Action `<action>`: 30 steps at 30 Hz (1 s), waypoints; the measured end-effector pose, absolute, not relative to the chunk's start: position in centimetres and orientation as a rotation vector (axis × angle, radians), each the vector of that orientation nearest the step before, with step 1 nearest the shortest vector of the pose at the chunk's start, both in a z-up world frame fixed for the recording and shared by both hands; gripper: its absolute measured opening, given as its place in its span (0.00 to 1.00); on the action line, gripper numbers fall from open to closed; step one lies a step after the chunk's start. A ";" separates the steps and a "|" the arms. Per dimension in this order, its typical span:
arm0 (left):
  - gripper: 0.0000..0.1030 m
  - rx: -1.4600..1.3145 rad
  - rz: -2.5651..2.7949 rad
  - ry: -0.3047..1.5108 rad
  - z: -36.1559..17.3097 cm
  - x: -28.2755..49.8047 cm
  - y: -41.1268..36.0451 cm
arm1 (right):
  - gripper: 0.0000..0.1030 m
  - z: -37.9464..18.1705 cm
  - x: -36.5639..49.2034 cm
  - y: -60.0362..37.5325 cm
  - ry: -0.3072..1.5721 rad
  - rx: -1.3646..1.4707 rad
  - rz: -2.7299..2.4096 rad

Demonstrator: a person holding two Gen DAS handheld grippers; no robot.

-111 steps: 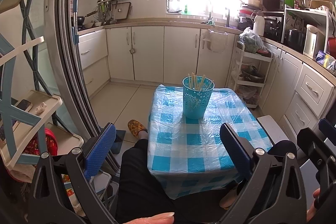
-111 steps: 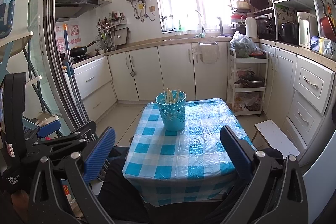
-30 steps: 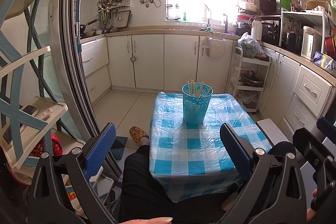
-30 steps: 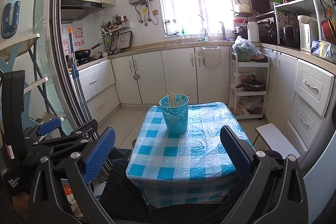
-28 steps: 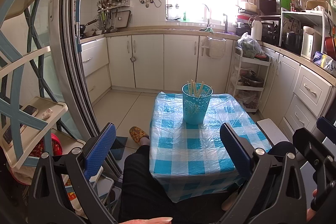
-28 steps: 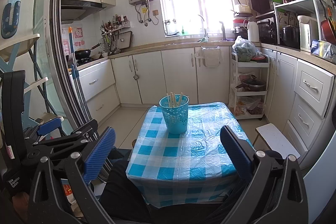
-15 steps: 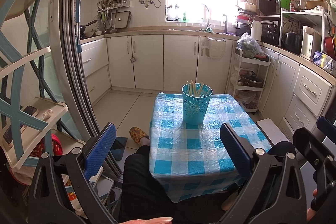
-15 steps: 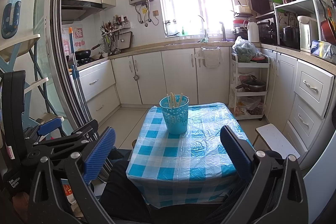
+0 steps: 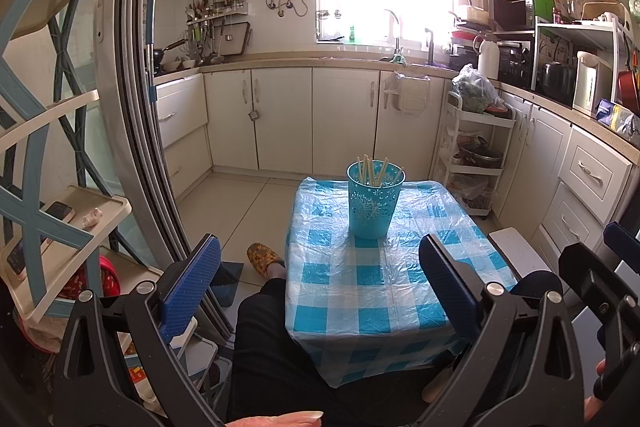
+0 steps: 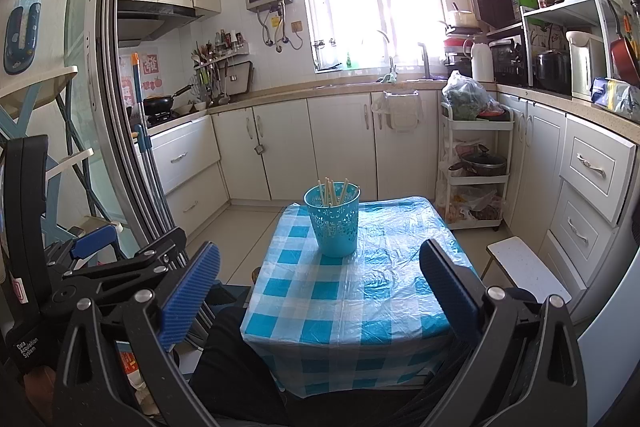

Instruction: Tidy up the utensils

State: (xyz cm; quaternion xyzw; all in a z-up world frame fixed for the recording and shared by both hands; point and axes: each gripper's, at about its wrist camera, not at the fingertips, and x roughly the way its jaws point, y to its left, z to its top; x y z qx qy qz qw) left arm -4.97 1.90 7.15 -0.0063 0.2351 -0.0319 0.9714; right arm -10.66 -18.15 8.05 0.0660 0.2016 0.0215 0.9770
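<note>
My left gripper (image 9: 316, 279) is held with its jaws spread wide, gripping nothing, short of the table (image 9: 340, 291). The turquoise holder (image 9: 373, 201) stands upright toward the table's far edge, with chopsticks (image 9: 372, 171) inside. My right gripper (image 10: 320, 283) is likewise wide apart and empty, well short of the holder.

Both cameras tipped slightly upward since earlier, teal basket (image 9: 373, 203) and table (image 9: 384, 279) sitting lower in view
</note>
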 end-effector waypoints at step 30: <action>0.93 -0.019 -0.063 0.475 7.2 -4.8 2.1 | 0.93 8.1 -10.6 -17.8 0.406 0.131 0.044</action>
